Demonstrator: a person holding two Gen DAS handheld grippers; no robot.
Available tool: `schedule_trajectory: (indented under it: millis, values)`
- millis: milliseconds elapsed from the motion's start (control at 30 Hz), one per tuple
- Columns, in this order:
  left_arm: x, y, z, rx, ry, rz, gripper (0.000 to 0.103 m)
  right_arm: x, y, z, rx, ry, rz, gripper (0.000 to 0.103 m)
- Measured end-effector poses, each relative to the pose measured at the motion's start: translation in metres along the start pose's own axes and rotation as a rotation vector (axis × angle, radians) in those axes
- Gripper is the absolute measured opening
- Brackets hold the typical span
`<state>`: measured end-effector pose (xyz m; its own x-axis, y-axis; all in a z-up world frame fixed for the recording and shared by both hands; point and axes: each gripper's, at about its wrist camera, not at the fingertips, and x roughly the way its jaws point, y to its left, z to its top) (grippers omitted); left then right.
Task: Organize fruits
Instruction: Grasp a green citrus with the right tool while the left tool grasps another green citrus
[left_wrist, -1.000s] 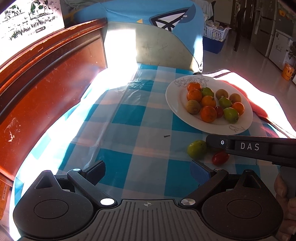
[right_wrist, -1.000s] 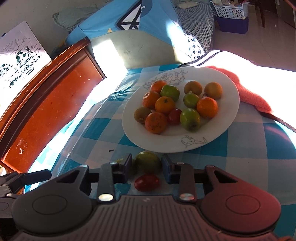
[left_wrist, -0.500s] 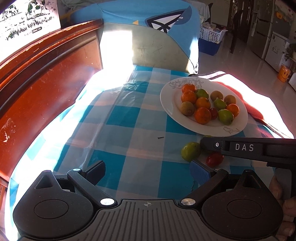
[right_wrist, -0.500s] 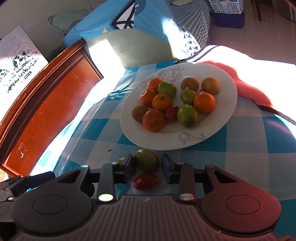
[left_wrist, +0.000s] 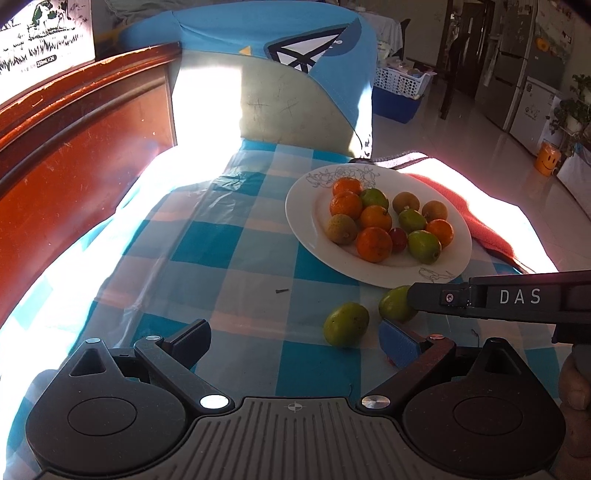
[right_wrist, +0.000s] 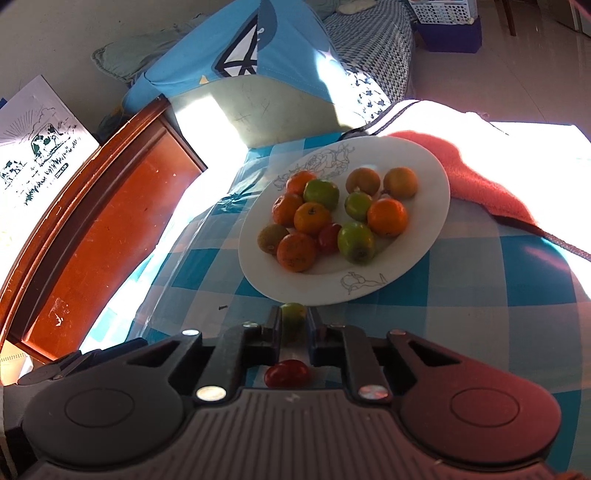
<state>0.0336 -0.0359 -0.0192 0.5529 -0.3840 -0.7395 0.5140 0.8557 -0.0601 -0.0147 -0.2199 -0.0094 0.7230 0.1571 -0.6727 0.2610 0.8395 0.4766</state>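
A white plate on the checked cloth holds several orange, green and brown fruits and one red one. My right gripper sits just before the plate's near rim. Its jaws are closing tight on a green fruit, with a pad pressing each side. A red tomato lies on the cloth under that gripper's body. In the left wrist view the held green fruit shows at the right gripper's fingertip. A second green fruit lies loose beside it. My left gripper hovers open and holds nothing. The plate lies beyond it.
A red-brown wooden headboard runs along the left. A blue cushion stands behind the cloth. An orange towel lies right of the plate. A small dark screw rests on the cloth. A hand shows at the right edge.
The right jaws have narrowed onto the green fruit. In the left wrist view the held fruit now shows at the finger's tip, and the red tomato has gone out of sight.
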Motion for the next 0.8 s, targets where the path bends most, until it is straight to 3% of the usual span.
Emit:
schedule_trajectory:
  millis: [167, 400, 533, 633, 800]
  values:
    - [0.003, -0.004, 0.0, 0.016, -0.022, -0.009, 0.098, 0.001, -0.007, 0.001, 0.055, 0.01, 0.025, 0.019]
    - [0.008, -0.008, -0.004, 0.096, 0.001, 0.019, 0.098, 0.014, -0.002, -0.002, 0.065, 0.04, 0.015, 0.038]
    - [0.011, -0.007, -0.005, 0.087, 0.004, 0.008, 0.098, 0.021, 0.005, -0.005, 0.014, 0.019, -0.011, 0.038]
    - [0.012, -0.008, -0.003, 0.083, -0.008, 0.002, 0.098, 0.021, 0.008, -0.006, -0.021, 0.017, -0.012, 0.031]
    - [0.016, -0.011, -0.001, 0.073, -0.016, -0.015, 0.097, 0.014, 0.002, -0.003, 0.005, 0.007, -0.013, 0.031]
